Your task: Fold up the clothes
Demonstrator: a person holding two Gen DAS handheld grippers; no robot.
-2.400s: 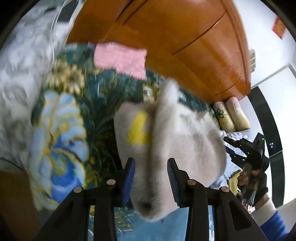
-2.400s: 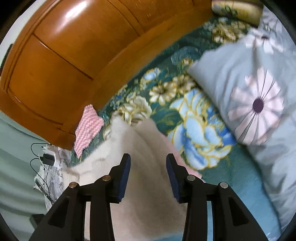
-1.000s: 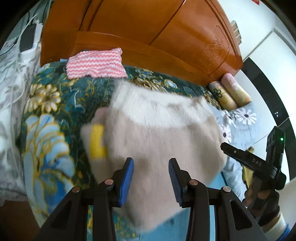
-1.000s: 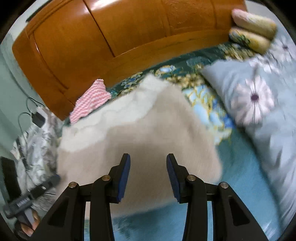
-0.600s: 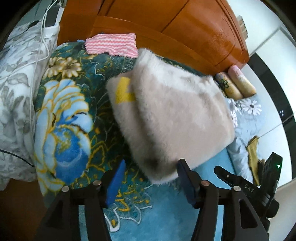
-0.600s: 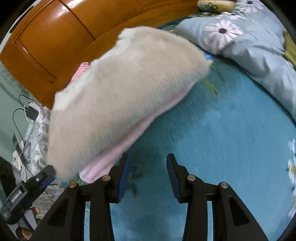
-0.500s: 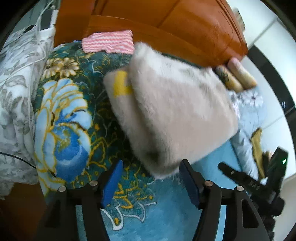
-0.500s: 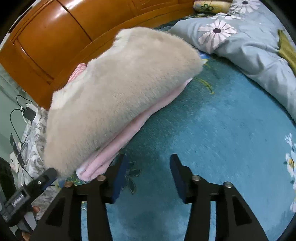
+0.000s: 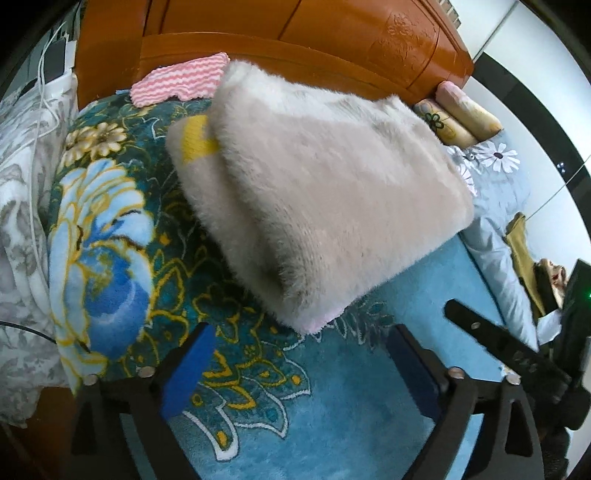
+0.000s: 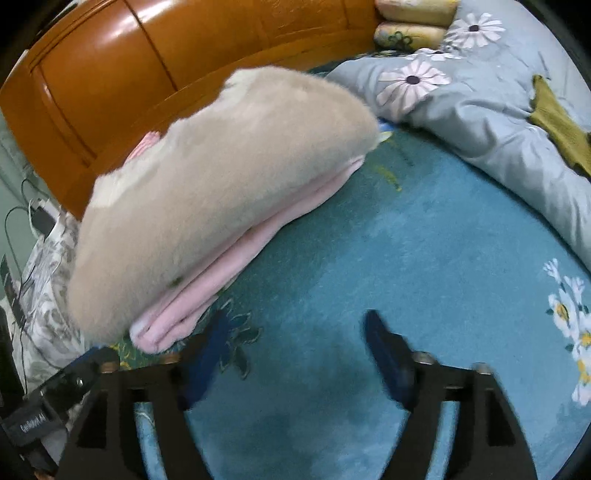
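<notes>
Folded beige fleece garment (image 9: 325, 192) lying on the floral blanket (image 9: 110, 229), fuzzy side up, pink lining (image 10: 236, 258) showing in stacked layers along its near edge and a yellow patch (image 9: 197, 138) at one corner. Just behind it, a pink-and-white zigzag cloth (image 9: 181, 83) against the wooden headboard (image 9: 295, 33). Off to one side, a grey quilt with daisies (image 10: 461, 99) carrying an olive-yellow cloth (image 10: 557, 125), and two rolled pillows (image 9: 458, 118) by the headboard. Left gripper (image 9: 299, 365) just short of the garment's near corner, blue pads wide apart, gripping nothing. Right gripper (image 10: 295, 354) over bare teal blanket beside the pink edge, fingers likewise spread and empty. White lettering on the left gripper's body at the right view's lower left corner, too blurred to read with certainty.
</notes>
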